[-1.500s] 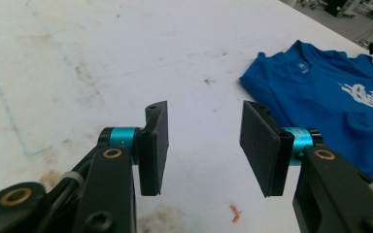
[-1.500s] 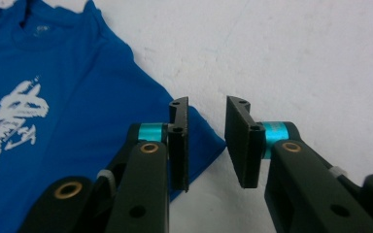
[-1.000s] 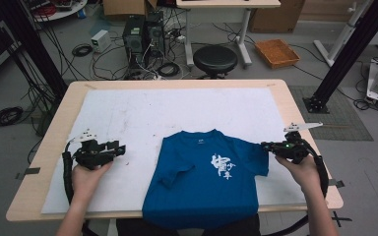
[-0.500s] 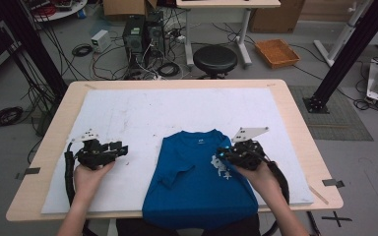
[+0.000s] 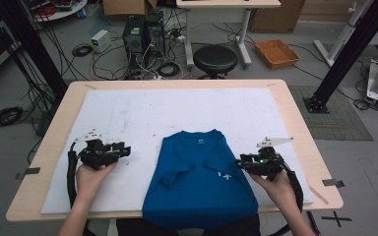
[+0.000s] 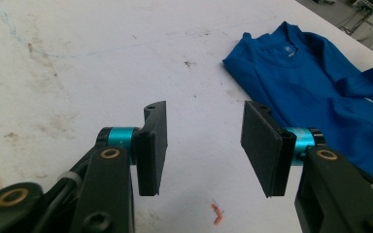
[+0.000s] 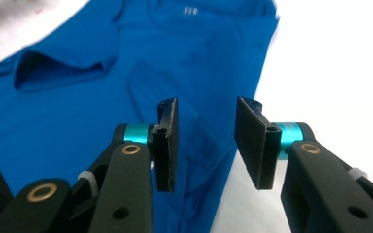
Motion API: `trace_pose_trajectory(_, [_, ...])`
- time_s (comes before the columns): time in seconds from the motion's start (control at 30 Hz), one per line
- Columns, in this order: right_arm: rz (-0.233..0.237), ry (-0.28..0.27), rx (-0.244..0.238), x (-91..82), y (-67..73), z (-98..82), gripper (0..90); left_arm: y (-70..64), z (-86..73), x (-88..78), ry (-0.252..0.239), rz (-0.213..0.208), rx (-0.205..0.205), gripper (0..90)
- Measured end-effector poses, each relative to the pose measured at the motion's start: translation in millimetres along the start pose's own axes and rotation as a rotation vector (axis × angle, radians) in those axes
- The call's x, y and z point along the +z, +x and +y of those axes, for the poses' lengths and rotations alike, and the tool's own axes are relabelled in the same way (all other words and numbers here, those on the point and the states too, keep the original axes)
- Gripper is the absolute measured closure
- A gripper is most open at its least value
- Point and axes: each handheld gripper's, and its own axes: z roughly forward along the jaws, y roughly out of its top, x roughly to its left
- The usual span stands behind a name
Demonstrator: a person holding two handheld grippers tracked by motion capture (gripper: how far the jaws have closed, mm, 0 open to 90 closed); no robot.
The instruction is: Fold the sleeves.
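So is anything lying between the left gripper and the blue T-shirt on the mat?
Nothing visible does. The left gripper stands open over bare white mat, and only that mat, with stains and a small orange scrap, separates it from the blue T-shirt.

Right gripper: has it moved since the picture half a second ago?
Yes. The right gripper has drawn back from over the blue T-shirt toward the table's right edge, its jaws just opening, nothing between them.
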Motion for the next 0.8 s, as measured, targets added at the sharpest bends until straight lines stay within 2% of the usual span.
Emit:
trace_pose_trajectory(0.03, [0.000,0.000,0.000,0.0,0.0,0.0,63.5,-0.3,0.1,0.8,0.001,-0.003,0.000,52.1])
trace_pose_trajectory(0.1, [0.014,0.026,-0.022,6.4,3.0,-2.4,73.6,-1.0,0.1,1.7,0.004,-0.005,-0.002,52.0])
trace_pose_trajectory(0.13, [0.029,0.039,-0.051,9.1,5.3,-3.0,79.9,-1.3,0.0,1.9,0.003,-0.006,-0.001,52.0])
trace_pose_trajectory(0.17, [0.045,0.054,-0.136,10.9,13.3,-2.7,88.4,-1.5,0.1,1.9,0.004,-0.007,0.000,52.1])
trace_pose_trajectory(0.23, [0.083,0.042,-0.237,8.0,23.3,-1.1,88.6,-1.9,0.1,1.6,0.002,-0.008,-0.002,52.1])
trace_pose_trajectory(0.27, [0.083,0.042,-0.237,8.0,23.3,-1.1,88.6,-1.9,0.2,1.5,0.001,-0.009,-0.003,52.1])
trace_pose_trajectory(0.3, [0.110,0.044,-0.283,6.6,28.3,-0.1,88.6,-1.7,0.2,1.3,0.001,-0.008,-0.002,52.0])
trace_pose_trajectory(0.37, [0.143,0.079,-0.379,6.0,38.0,0.8,88.5,-1.4,0.1,1.5,0.000,-0.007,-0.005,51.4])
trace_pose_trajectory(0.43, [0.164,0.127,-0.442,8.0,43.4,0.2,87.9,-1.4,0.2,1.6,0.000,-0.007,-0.005,51.4])
trace_pose_trajectory(0.47, [0.168,0.138,-0.460,8.6,43.5,0.2,84.8,-1.4,0.2,1.6,0.000,-0.009,-0.004,51.2])
trace_pose_trajectory(0.53, [0.221,0.148,-0.473,5.3,41.1,1.3,77.3,-2.0,0.4,1.6,-0.004,-0.012,-0.007,50.9])
trace_pose_trajectory(0.57, [0.221,0.148,-0.473,5.3,41.1,1.3,77.3,-2.3,0.6,1.5,-0.007,-0.015,-0.006,50.9])
trace_pose_trajectory(0.6, [0.245,0.140,-0.469,2.0,39.5,2.6,76.0,-2.8,1.1,1.4,-0.008,-0.018,-0.002,50.9])
trace_pose_trajectory(0.63, [0.267,0.109,-0.460,-5.5,35.7,6.1,74.9,-3.9,1.6,1.9,-0.010,-0.020,-0.003,50.9])
trace_pose_trajectory(0.67, [0.251,0.083,-0.451,-8.3,33.1,7.9,74.6,-4.9,2.4,2.7,-0.009,-0.021,0.001,50.8])
trace_pose_trajectory(0.7, [0.251,0.083,-0.451,-8.3,33.1,7.9,74.6,-6.5,3.4,3.8,-0.007,-0.020,0.002,50.8])
trace_pose_trajectory(0.73, [0.221,0.064,-0.428,-9.9,29.3,9.8,74.6,-8.4,4.5,5.3,-0.002,-0.019,0.004,50.9])
trace_pose_trajectory(0.8, [0.139,0.053,-0.336,-7.3,21.0,12.5,72.8,-14.0,7.0,10.2,0.006,-0.027,0.008,50.8])
